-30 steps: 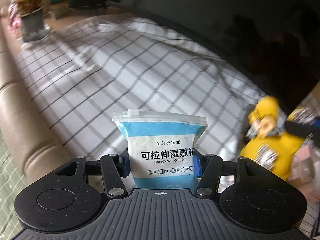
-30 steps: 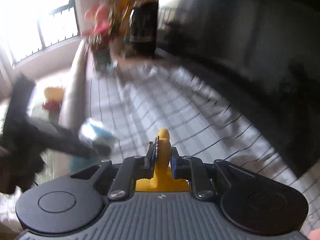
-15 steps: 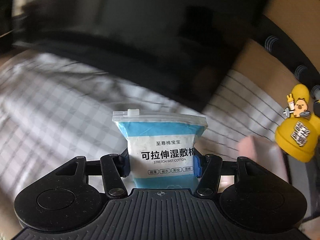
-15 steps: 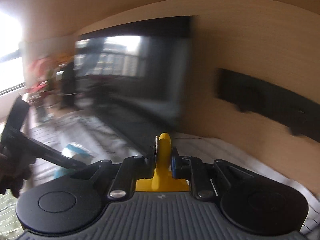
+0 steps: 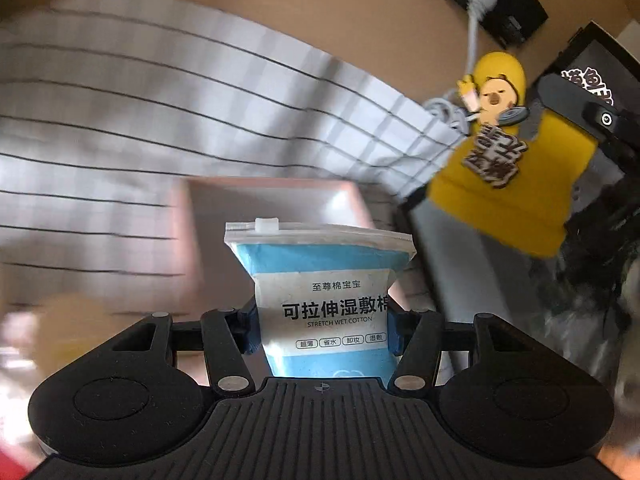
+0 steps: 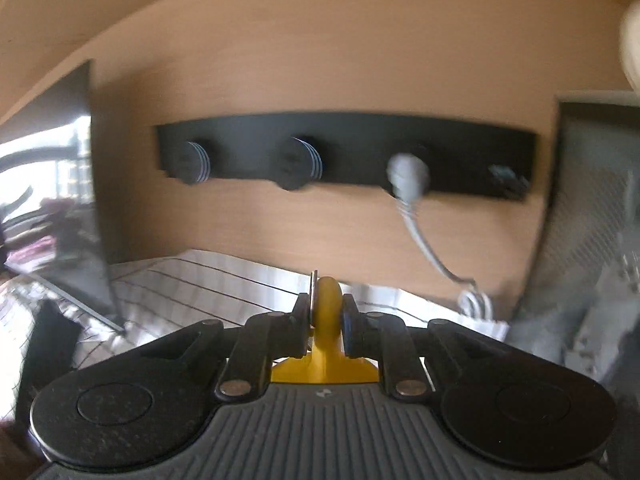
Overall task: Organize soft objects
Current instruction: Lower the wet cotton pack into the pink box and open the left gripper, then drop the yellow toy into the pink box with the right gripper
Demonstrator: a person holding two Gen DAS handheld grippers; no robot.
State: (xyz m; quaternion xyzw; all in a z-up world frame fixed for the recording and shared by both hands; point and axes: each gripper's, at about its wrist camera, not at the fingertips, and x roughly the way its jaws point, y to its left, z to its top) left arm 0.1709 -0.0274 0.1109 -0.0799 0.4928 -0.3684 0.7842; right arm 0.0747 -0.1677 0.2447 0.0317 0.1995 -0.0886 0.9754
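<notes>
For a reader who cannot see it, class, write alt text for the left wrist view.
The left gripper holds a blue-and-white cotton pad pouch upright between its fingers, above a pink box on a checked cloth. To the right, a yellow plush toy hangs in the blurred right gripper.

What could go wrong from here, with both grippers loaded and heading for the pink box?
1. The left gripper pinches the cotton pad bag only at its lower half; the top-heavy pouch could tip or slip out.
2. The right gripper grips the yellow toy by one thin part; it hangs close beside the bag, so the two may collide over the pink box.
3. The white cable dangles right behind the toy and might snag it.
</notes>
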